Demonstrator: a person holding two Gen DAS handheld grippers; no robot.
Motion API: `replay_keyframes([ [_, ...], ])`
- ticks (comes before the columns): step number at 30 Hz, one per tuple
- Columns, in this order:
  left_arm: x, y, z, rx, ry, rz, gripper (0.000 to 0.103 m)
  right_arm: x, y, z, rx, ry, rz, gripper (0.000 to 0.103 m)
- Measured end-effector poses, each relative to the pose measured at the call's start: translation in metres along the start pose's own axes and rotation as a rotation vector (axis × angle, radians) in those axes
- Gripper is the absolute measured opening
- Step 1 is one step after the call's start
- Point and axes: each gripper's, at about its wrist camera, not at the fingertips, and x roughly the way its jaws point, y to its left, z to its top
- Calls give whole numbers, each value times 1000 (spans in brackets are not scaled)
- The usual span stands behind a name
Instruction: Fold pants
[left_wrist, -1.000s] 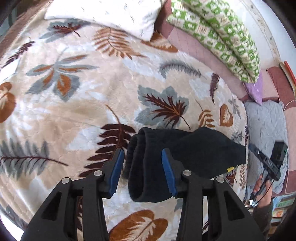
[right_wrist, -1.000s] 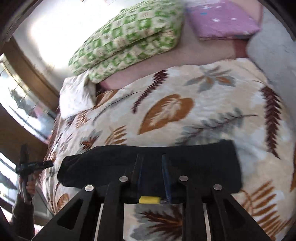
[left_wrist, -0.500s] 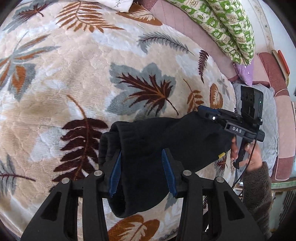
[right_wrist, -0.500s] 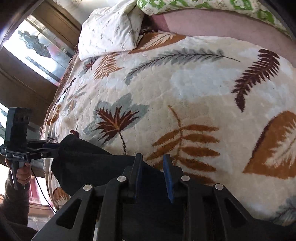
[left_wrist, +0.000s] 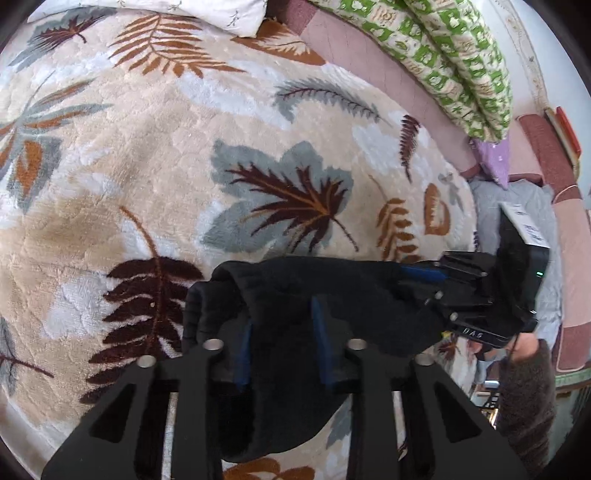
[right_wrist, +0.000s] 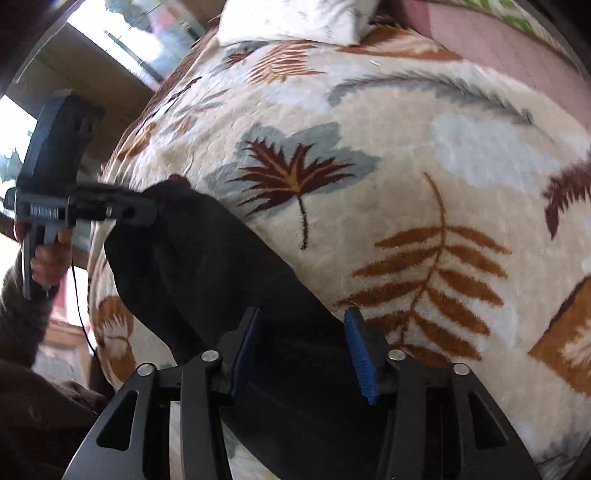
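The black pants (left_wrist: 295, 317) are a folded bundle held just above the leaf-print blanket (left_wrist: 147, 166). My left gripper (left_wrist: 282, 332) is shut on the cuffed end of the bundle, which bulges between its blue pads. My right gripper (right_wrist: 301, 347) has its jaws apart around the other end of the pants (right_wrist: 221, 266); the cloth lies between the pads without being pinched. The right gripper also shows in the left wrist view (left_wrist: 424, 277), at the bundle's right end. The left gripper shows in the right wrist view (right_wrist: 147, 214) at the bundle's far end.
The blanket covers a bed. A white pillow (left_wrist: 207, 11) and a green patterned quilt (left_wrist: 454, 62) lie at the head. A purple cushion (left_wrist: 495, 158) and grey bedding (left_wrist: 517, 206) are at the right. A window (right_wrist: 140, 37) is at the far left.
The right gripper has opened; it was shut on the pants before. The left gripper has closed in on the cuffed end. The bundle has shifted a little on the blanket.
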Motion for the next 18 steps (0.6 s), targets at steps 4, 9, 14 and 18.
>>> replay_keyframes([
  [4, -8, 6, -11, -9, -47, 17, 15, -12, 16, 0, -86, -45, -97, 7],
  [9, 3, 7, -13, 3, -65, 111, 12, -23, -1, 8, -1, -165, -155, 6],
  [14, 11, 6, -13, 3, -69, 149, 12, 10, -9, 12, 55, -109, -208, 11],
  [18, -11, 5, -21, -10, -98, 89, 12, -4, -10, 11, 126, -158, -234, 25],
])
